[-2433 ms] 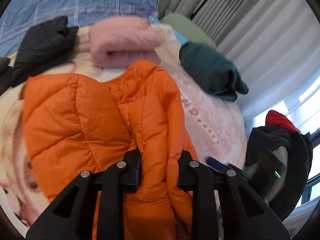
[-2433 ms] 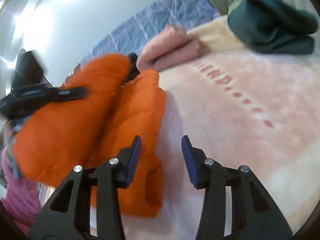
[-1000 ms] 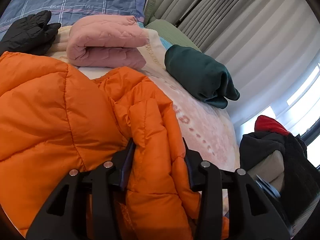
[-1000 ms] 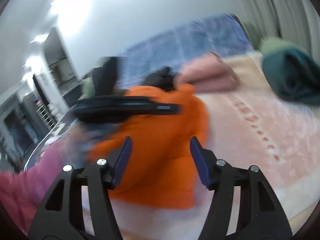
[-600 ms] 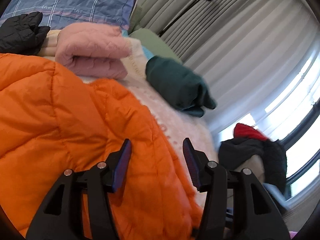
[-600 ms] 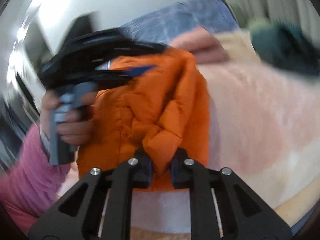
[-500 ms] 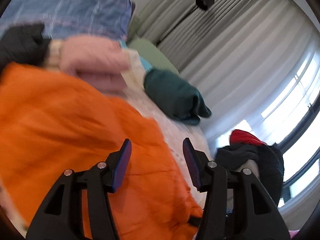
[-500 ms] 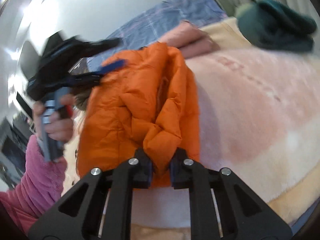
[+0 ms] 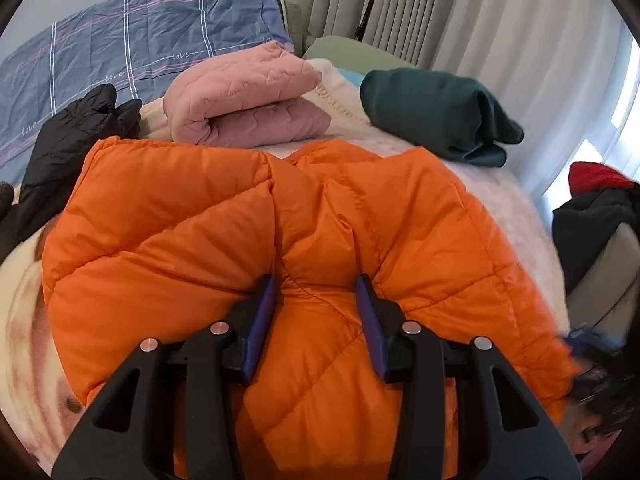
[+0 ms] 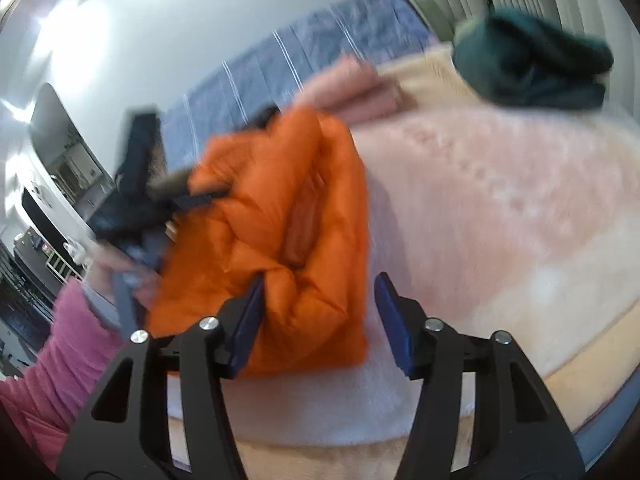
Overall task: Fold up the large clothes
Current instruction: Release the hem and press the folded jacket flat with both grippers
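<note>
Orange puffer jacket [image 9: 224, 224] lies on the blanket [image 10: 500, 208]; left gripper [image 9: 316, 320] has just closed onto its fabric, right gripper [image 10: 318, 312] (blurred) has just opened beside it.

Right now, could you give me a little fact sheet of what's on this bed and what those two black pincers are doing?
surface: pink and cream blanket on the bed
main garment: orange puffer jacket, partly folded
left gripper: jaws have just been closing, jacket fabric bulging between them
right gripper: jaws have just been opening, spread apart, jacket corner between them
behind jacket: folded pink quilted garment, dark green garment, black puffer garment
head of bed: blue plaid pillow
person: pink sleeve
</note>
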`<state>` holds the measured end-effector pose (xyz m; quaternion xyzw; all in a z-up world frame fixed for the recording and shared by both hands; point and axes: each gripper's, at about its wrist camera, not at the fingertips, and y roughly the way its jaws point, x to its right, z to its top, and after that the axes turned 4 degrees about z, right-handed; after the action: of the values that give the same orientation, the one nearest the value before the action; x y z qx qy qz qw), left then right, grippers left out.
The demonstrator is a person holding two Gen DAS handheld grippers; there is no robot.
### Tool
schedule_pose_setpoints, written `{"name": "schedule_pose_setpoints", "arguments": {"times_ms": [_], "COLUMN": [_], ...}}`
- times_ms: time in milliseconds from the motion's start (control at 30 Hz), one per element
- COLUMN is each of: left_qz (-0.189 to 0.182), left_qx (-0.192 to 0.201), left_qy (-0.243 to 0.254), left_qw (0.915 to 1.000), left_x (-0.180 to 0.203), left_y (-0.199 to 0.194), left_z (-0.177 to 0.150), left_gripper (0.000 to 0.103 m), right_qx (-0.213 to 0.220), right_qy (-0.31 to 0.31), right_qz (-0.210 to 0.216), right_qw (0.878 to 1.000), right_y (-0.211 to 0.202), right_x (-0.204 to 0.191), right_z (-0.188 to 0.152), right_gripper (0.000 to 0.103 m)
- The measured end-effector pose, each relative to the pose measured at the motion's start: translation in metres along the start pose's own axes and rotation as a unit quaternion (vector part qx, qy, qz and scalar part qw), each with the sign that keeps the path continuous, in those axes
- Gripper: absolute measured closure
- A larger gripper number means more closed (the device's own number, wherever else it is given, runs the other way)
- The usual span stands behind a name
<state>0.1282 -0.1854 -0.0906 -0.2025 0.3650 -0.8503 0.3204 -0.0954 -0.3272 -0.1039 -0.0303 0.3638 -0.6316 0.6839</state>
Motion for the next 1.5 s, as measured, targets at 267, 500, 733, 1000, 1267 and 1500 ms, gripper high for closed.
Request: {"name": "schedule_pose_setpoints", "arguments": {"times_ms": [267,500,733,1000,1267,1500], "left_qz": [0.019,0.034,0.043,-0.012,0.069,0.067], "left_qx": [0.001,0.01,0.023,0.039,-0.05,-0.04], "left_qy": [0.017,0.033,0.041,0.086,0.113,0.099], "left_qw": [0.9997,0.9988,0.998,0.9955,0.99,0.992], "left_x": [0.004,0.015,0.016,0.048,0.043,0.034], "left_y": [0.005,0.01,0.009,-0.012,0.067,0.07], "left_z": [-0.004,-0.007,-0.01,0.017,0.037,0.024], "left_gripper": [0.058,0.055,0.054,0.054,0.036,0.035], "right_qx": [0.011,-0.069,-0.074,-0.087,-0.086,-0.088], "right_qy": [-0.094,-0.019,-0.056,-0.043,-0.031,-0.044], "right_qz": [0.031,-0.103,-0.131,-0.095,-0.074,-0.074], "right_qw": [0.995,0.992,0.987,0.991,0.993,0.992], "right_y": [0.026,0.092,0.099,0.098,0.099,0.101], "right_x": [-0.042,-0.006,-0.019,-0.009,0.001,-0.001], "right_z": [0.006,-0.01,-0.02,-0.015,-0.008,-0.008], "right_gripper": [0.087,0.091,0.09,0.088,0.088,0.088]}}
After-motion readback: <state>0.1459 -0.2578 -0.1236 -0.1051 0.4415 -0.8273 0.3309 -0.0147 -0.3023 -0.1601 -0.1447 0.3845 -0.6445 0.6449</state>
